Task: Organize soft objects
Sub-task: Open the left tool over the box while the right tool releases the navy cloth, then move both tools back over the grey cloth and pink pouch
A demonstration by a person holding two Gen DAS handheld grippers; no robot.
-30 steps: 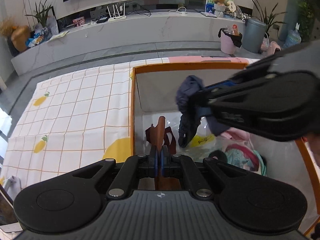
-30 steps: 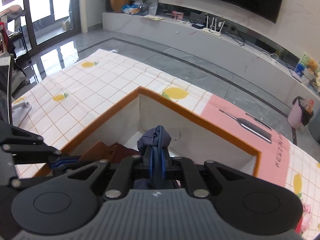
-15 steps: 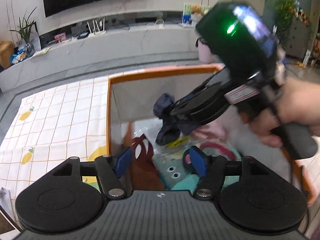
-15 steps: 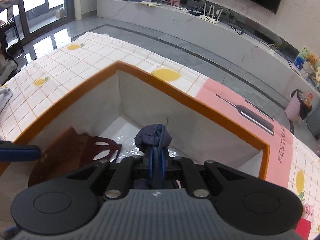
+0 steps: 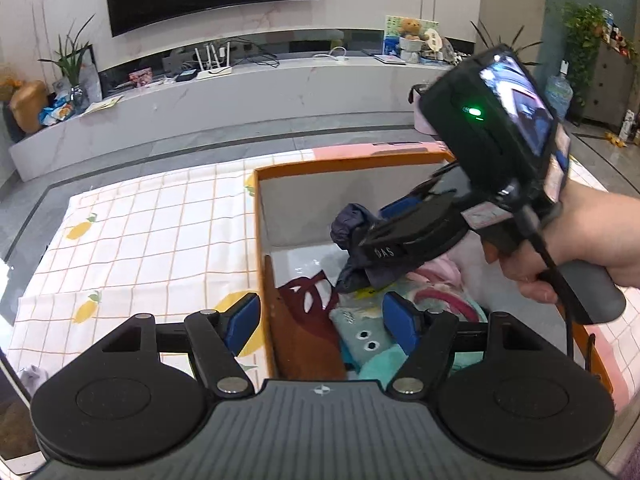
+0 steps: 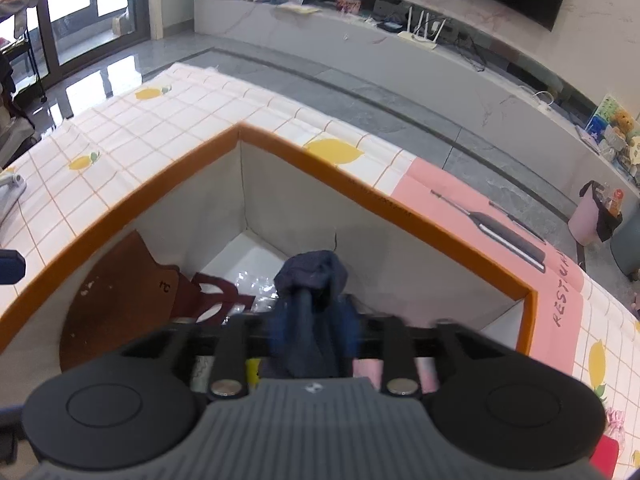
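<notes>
An orange-rimmed storage box (image 5: 344, 163) (image 6: 328, 168) stands on the lemon-print cloth. Inside lie a brown leaf-cut mat (image 5: 304, 328) (image 6: 120, 280), a teal plush with eyes (image 5: 360, 340) and pink soft items (image 5: 436, 280). My left gripper (image 5: 322, 320) is open and empty above the box's near left side. My right gripper (image 6: 312, 328) (image 5: 360, 236) is over the box with a dark navy cloth (image 6: 314, 276) (image 5: 352, 248) between its blurred fingers, which stand slightly apart; the cloth hangs down into the box.
The lemon-print tablecloth (image 5: 152, 232) spreads left of the box, with a pink printed panel (image 6: 480, 216) beyond it. A marble TV bench (image 5: 240, 96) runs along the far wall. A pink bin (image 6: 592, 220) stands on the floor at right.
My left gripper let go of the brown mat, opened and pulled back. My right gripper's fingers have begun to part around the navy cloth, low over the box.
</notes>
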